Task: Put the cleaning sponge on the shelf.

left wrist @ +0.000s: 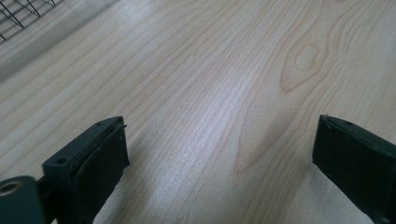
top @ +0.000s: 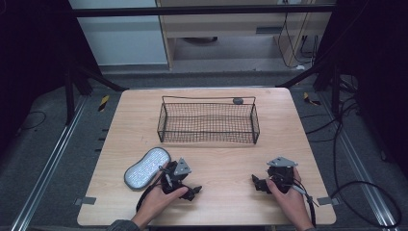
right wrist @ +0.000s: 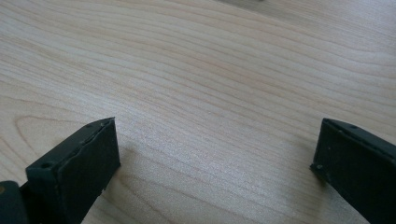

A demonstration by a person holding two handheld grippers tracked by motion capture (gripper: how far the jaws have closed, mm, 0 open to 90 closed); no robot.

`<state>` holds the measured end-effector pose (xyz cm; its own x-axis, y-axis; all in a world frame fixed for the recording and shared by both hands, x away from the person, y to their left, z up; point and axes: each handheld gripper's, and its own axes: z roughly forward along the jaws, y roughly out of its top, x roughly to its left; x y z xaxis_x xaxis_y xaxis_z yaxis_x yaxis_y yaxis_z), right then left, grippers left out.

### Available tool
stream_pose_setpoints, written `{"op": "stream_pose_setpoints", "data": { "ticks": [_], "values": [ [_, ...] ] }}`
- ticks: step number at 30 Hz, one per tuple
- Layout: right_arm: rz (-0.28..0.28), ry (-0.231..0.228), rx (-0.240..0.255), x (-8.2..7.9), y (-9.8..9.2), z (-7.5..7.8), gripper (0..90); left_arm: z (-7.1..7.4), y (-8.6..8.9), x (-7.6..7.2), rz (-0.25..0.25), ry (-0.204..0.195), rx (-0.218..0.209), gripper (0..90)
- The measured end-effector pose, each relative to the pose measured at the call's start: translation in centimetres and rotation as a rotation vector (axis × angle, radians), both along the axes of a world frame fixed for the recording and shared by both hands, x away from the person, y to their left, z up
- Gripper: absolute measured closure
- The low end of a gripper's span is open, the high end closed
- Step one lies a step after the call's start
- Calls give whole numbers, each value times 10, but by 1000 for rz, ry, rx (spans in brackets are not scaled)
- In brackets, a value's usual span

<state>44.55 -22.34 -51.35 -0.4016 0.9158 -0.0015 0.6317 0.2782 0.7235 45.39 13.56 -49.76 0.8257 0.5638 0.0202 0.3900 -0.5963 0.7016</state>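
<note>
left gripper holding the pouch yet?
No. In the left gripper view the left gripper has its jaws wide apart over bare wooden table; in the high view the speckled pouch lies beside it.

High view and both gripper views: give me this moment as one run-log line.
left gripper: open, on table by grey oval pad | right gripper: open, nothing held | wire basket: far centre | table: wood

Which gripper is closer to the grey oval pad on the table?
The left gripper: the grey oval pad lies just beside it, while the right gripper rests across the table.
</note>
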Motion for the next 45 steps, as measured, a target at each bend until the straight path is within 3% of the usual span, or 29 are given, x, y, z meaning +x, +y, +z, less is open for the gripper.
{"op": "stream_pose_setpoints", "data": {
  "ticks": [3,7,15,16,32,38,45],
  "values": [
    [3,0,-1,0,0,0,5,11,6,0,-6,-16,-11,27],
    [5,0,-1,0,0,0,6,21,26,2,58,-28,-36,30],
    [6,0,-1,0,0,0,5,34,59,9,146,-48,-41,33],
    [4,1,-1,0,0,0,5,37,64,10,163,-65,-37,33],
    [6,0,-1,0,0,0,5,49,98,15,229,-92,-33,32],
    [6,0,-2,0,0,0,5,54,107,19,240,-89,-2,33],
    [5,0,-3,0,0,0,5,64,106,22,231,-67,54,33]
  ]
}}
